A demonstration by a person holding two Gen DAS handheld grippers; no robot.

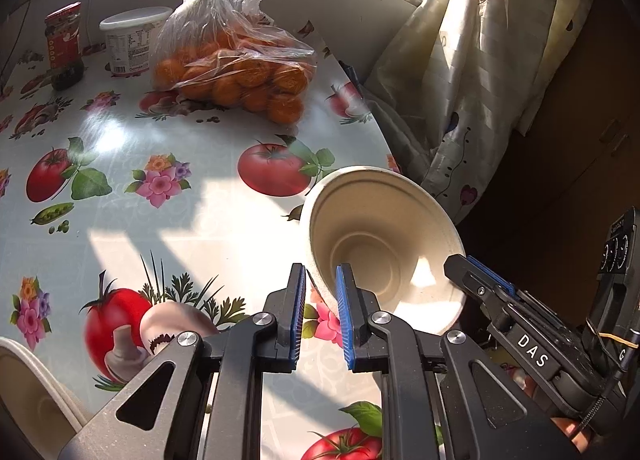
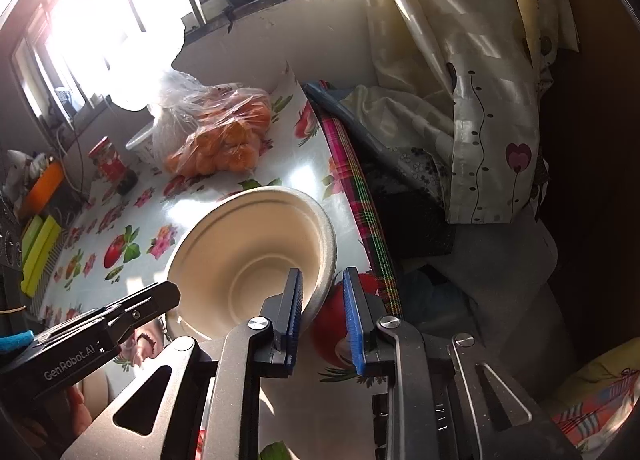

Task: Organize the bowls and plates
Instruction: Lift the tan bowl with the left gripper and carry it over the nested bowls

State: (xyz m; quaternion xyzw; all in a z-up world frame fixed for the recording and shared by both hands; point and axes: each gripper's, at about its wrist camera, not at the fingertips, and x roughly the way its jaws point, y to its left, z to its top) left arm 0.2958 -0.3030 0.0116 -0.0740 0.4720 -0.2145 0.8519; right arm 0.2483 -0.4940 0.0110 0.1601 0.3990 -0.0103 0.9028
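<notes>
Left wrist view: we see the left gripper straddling the near-left rim of the bowl, pads not quite pinched on it. The right gripper straddles the opposite rim with a gap, and the bowl hangs tilted over the table edge. We judge a handover; next, one side must clamp firmly. Far: oranges bag.
</notes>
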